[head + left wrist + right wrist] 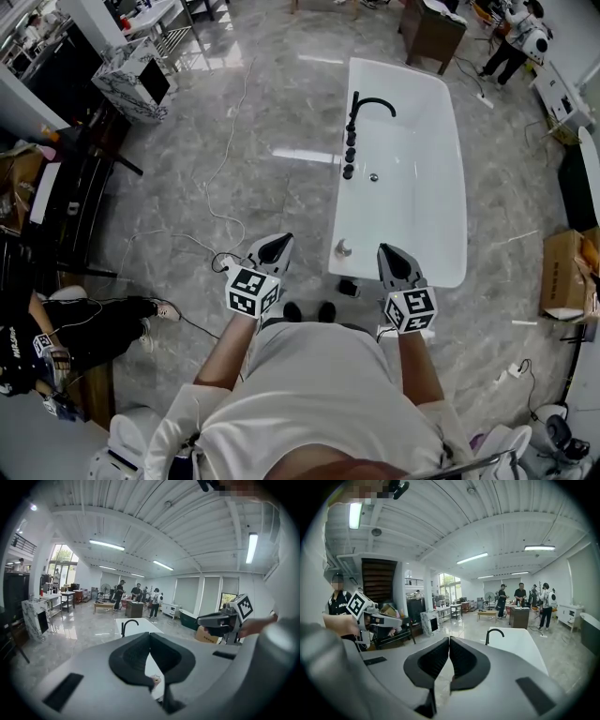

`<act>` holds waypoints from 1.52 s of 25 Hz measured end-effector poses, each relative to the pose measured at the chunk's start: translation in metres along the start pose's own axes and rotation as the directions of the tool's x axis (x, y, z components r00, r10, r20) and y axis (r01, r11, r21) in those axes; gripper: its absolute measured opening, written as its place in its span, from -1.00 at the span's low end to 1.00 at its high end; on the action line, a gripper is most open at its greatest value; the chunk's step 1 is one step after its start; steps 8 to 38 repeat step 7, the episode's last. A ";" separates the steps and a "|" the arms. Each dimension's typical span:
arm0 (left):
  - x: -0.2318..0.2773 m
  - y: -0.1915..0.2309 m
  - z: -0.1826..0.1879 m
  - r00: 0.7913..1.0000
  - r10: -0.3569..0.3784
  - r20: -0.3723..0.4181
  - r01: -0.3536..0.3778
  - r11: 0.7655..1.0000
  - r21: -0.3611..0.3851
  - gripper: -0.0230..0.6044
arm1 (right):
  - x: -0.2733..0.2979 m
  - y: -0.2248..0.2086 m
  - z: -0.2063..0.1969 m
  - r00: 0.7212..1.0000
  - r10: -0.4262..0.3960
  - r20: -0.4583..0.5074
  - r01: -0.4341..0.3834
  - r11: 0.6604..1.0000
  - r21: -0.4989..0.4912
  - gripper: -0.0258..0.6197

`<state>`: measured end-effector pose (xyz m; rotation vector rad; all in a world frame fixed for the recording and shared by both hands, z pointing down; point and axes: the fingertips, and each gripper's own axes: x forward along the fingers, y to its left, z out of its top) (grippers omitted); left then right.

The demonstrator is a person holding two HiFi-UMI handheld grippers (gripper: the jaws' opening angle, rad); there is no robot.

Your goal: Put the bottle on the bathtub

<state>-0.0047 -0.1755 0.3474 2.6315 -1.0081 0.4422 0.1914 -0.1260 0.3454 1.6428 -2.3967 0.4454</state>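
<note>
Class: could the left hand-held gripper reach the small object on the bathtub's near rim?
Probably yes: nothing stands between the left hand-held gripper and the small object on the bathtub rim, but its jaws are shut.

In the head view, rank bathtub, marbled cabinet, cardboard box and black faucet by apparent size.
1. bathtub.
2. marbled cabinet and cardboard box: close, and the box is cut by the frame edge, so unranked.
3. black faucet.

I watch a bright hall lit evenly by ceiling strip lights [107,544] and by daylight from tall windows [61,562]. The polished floor [281,122] throws back white glare patches, and the bathtub [412,206] is nearly bleached out. Shadows are faint. Both gripper views bend sharply into black, vignetted edges.
</note>
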 end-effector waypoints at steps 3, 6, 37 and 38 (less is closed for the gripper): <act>0.003 0.003 0.001 1.000 0.005 0.001 -0.005 1.000 -0.002 -0.90 | 0.003 -0.003 -0.001 1.000 -0.002 -0.002 0.002 1.000 0.001 -0.82; 0.007 0.005 0.003 1.000 0.007 -0.002 -0.007 1.000 -0.006 -0.90 | 0.006 -0.006 0.002 1.000 -0.002 -0.003 0.002 1.000 0.001 -0.82; 0.008 0.006 0.003 1.000 0.008 -0.002 -0.008 1.000 -0.008 -0.90 | 0.006 -0.007 0.003 1.000 -0.002 -0.004 0.002 1.000 0.001 -0.82; 0.008 0.006 0.003 1.000 0.008 -0.002 -0.008 1.000 -0.008 -0.90 | 0.006 -0.007 0.003 1.000 -0.002 -0.004 0.002 1.000 0.001 -0.82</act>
